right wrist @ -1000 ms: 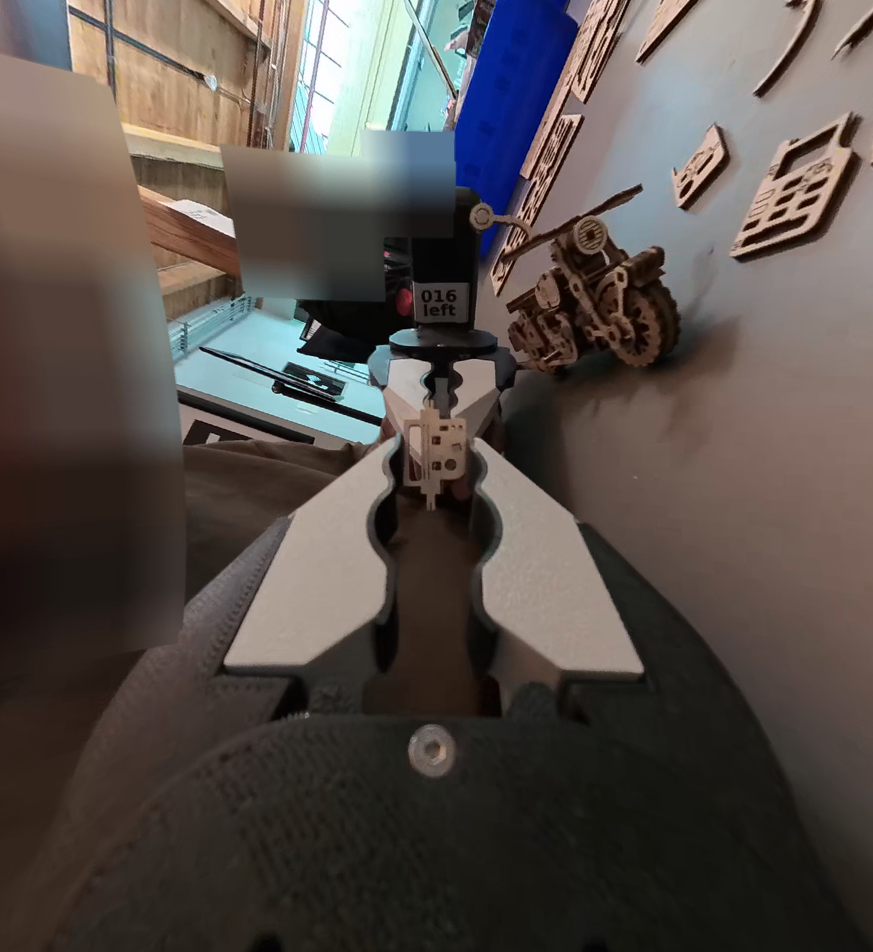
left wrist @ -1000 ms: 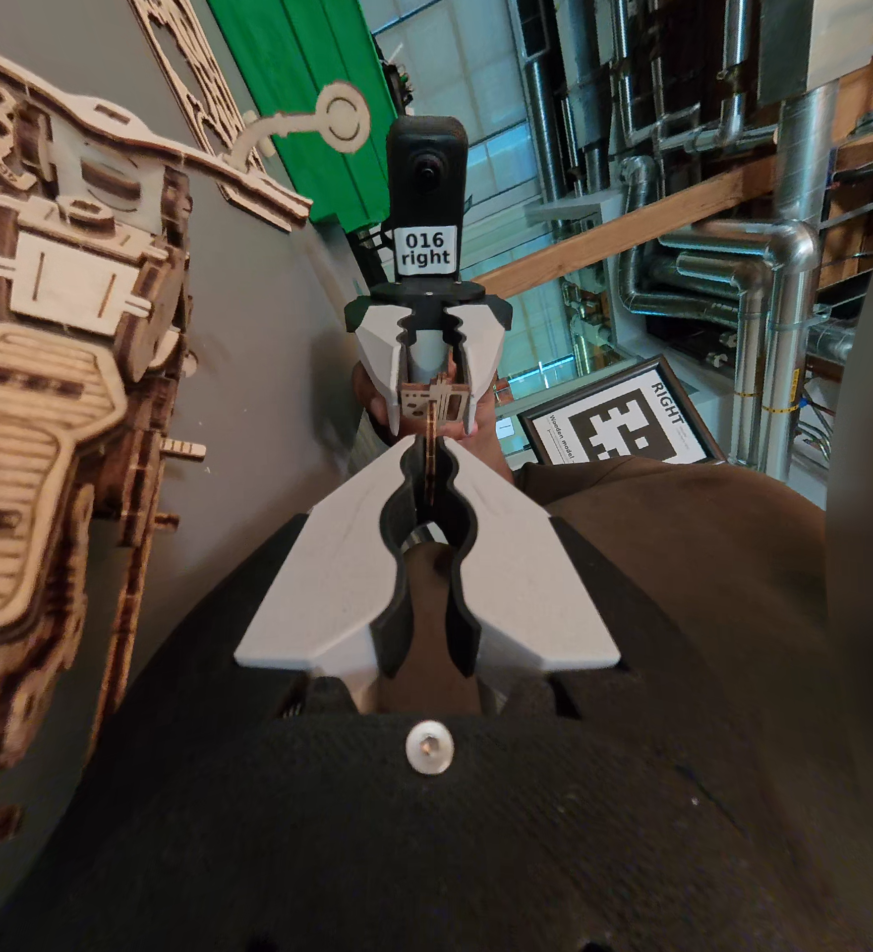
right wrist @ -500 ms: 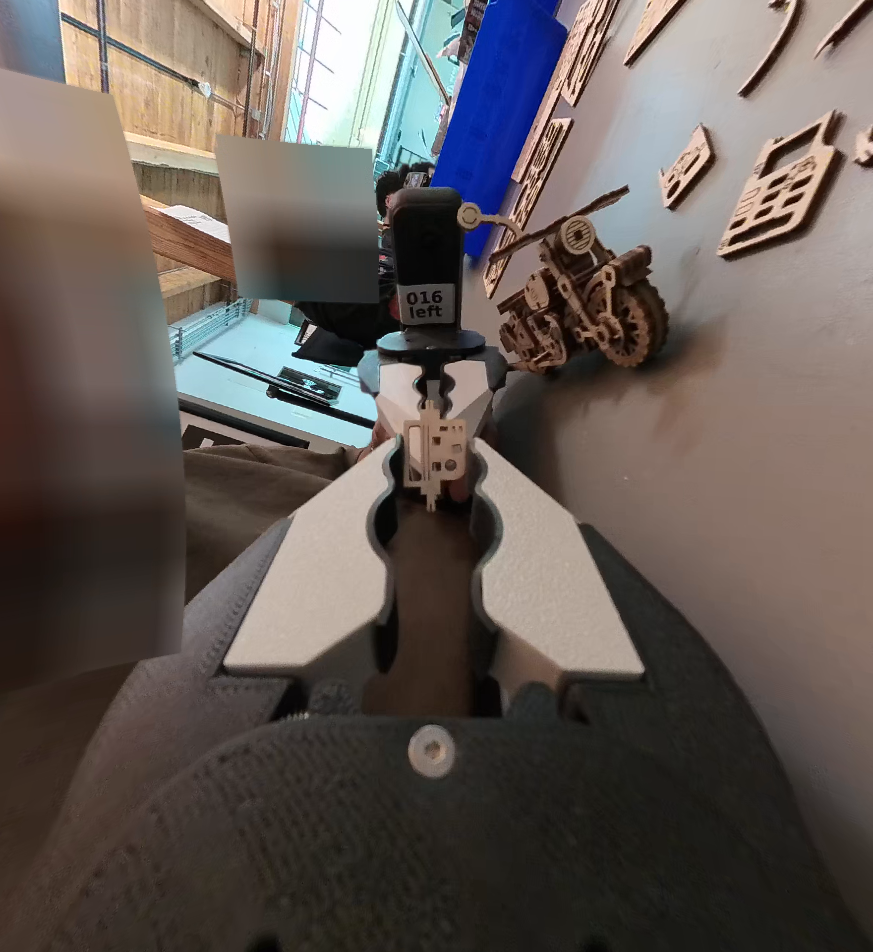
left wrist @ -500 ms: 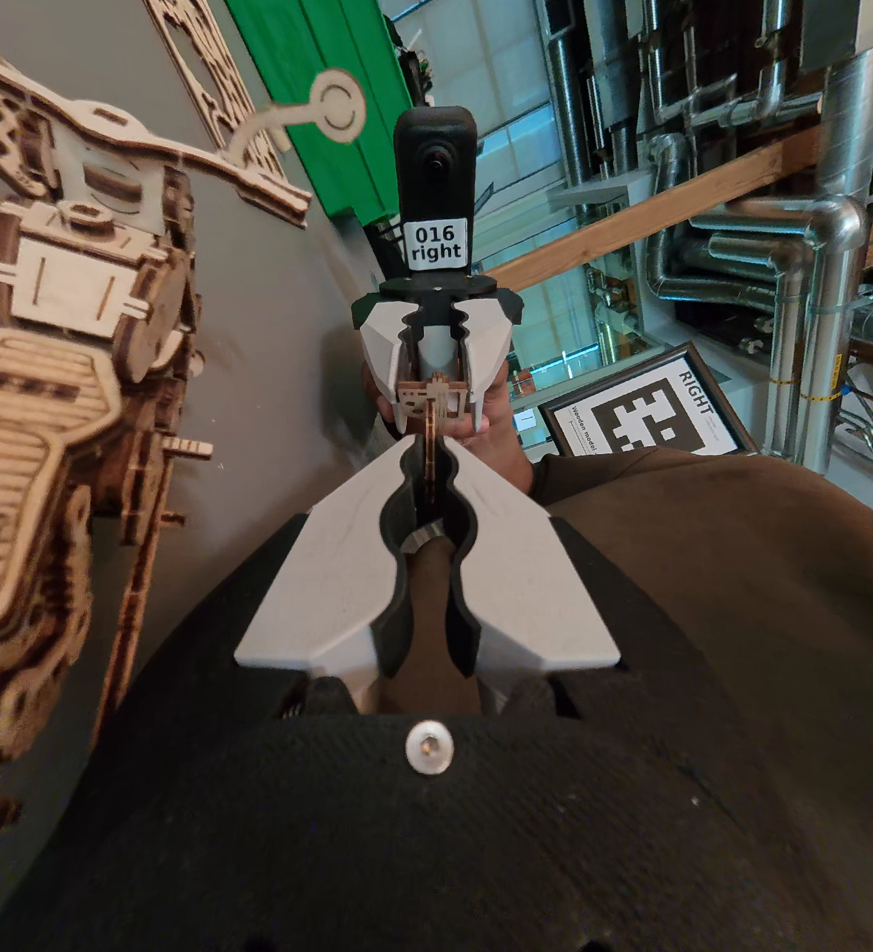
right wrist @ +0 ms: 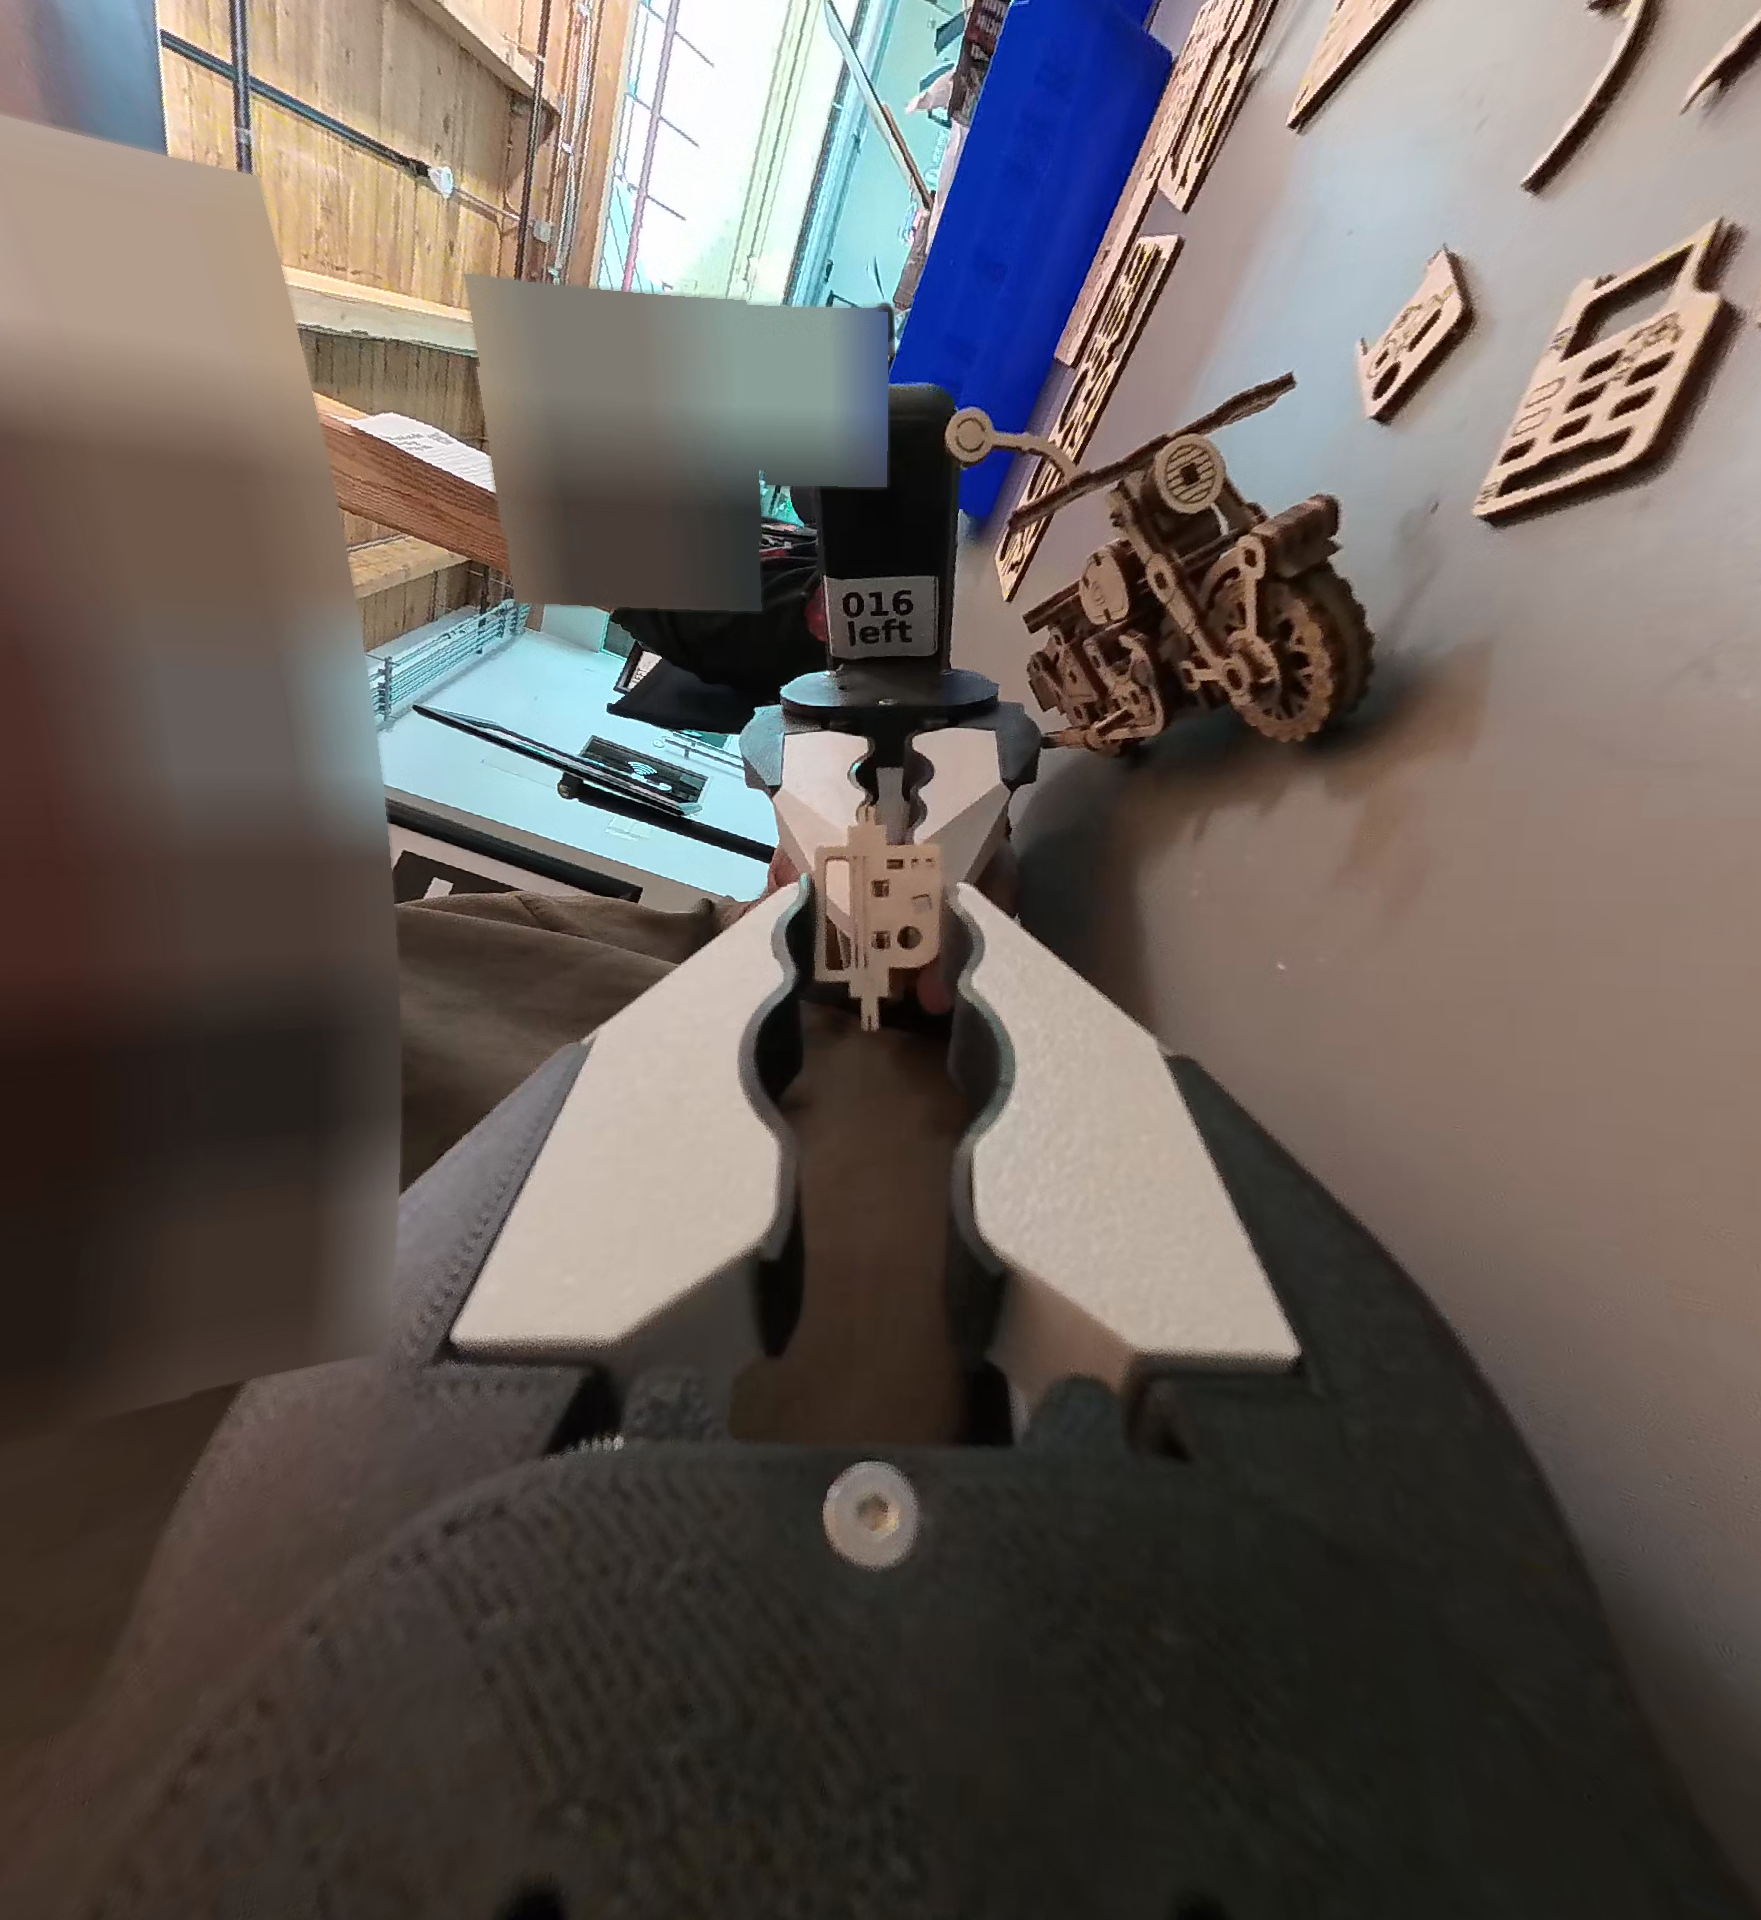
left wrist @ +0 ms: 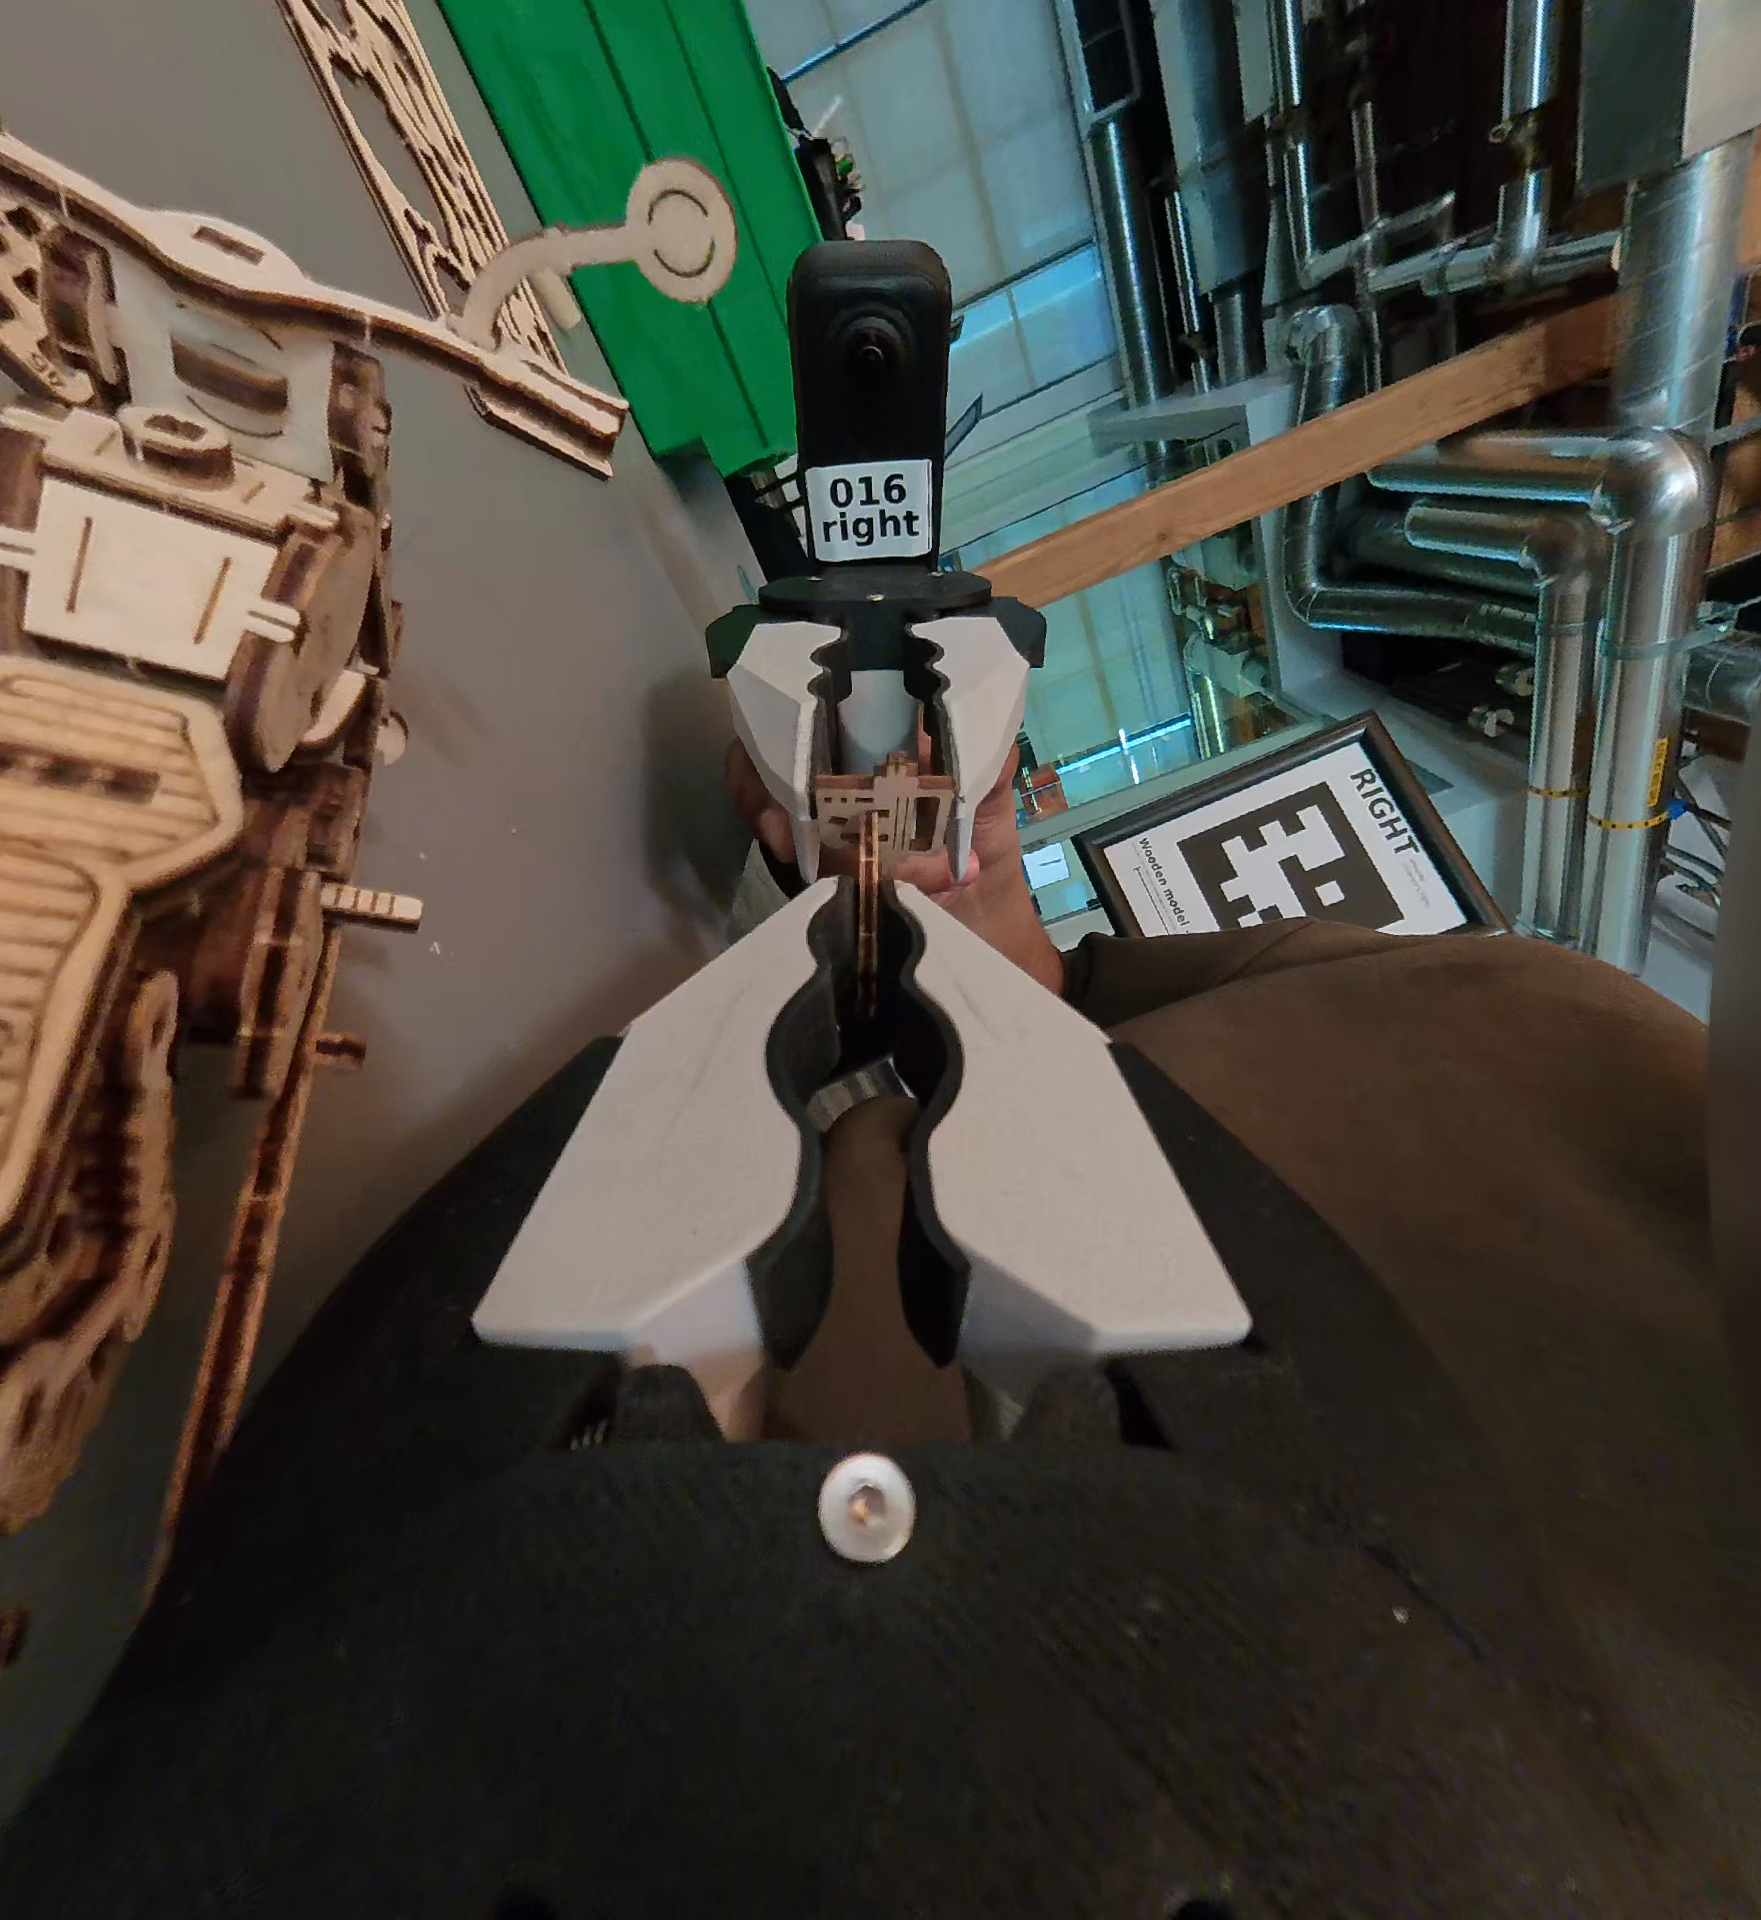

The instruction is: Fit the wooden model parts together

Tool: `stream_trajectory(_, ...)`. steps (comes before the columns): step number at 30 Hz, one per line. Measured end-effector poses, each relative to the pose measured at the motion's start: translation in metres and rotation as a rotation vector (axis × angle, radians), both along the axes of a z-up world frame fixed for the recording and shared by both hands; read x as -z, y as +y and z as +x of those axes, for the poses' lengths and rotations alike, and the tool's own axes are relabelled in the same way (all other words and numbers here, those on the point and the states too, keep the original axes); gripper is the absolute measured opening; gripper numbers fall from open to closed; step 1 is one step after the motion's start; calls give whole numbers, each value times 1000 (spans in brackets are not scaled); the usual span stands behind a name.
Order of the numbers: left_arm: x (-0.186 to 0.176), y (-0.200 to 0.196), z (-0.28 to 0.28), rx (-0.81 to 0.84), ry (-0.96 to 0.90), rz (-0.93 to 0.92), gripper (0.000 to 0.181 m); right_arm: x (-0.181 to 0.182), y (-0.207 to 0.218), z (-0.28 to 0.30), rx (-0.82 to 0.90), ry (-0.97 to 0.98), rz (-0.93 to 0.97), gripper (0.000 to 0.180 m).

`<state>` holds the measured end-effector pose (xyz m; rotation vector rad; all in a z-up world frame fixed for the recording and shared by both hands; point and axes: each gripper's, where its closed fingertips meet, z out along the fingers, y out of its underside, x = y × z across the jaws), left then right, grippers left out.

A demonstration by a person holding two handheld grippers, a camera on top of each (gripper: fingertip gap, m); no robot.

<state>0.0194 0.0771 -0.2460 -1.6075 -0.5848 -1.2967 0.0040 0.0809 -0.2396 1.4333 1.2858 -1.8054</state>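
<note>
The two tongs face each other nose to nose above the grey table, just off the bike, the finished wooden model standing on it. The left tongs are closed on a thin strip, seen edge-on, its wood running back between the fingers. The right tongs pinch a small flat plate with square holes, one finger on each side edge. Strip and plate meet at right angles between the two noses; in the left wrist view the strip's end touches the plate near its middle, though I cannot tell if it has gone into a slot.

Beyond the bike, farther across the table, lie loose cut-outs: a gridded panel, a smaller piece beside it, and curved slivers. A framed marker board leans behind the right tongs, past a brown sleeve.
</note>
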Motion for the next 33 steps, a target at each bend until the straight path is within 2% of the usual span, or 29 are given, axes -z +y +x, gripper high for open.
stream_trajectory(14, 1, 0, 0, 3, -10, -10, 1, 3, 0, 0, -2, 8, 42, 23)
stream_trajectory(28, 0, 0, 2, -9, 106, -22, 0, 3, -2, 2, -18, 4, 28, 24)
stream_trajectory(33, 5, 0, 3, 4, 124, -37, 0, 7, -4, 3, -18, 10, 84, 24)
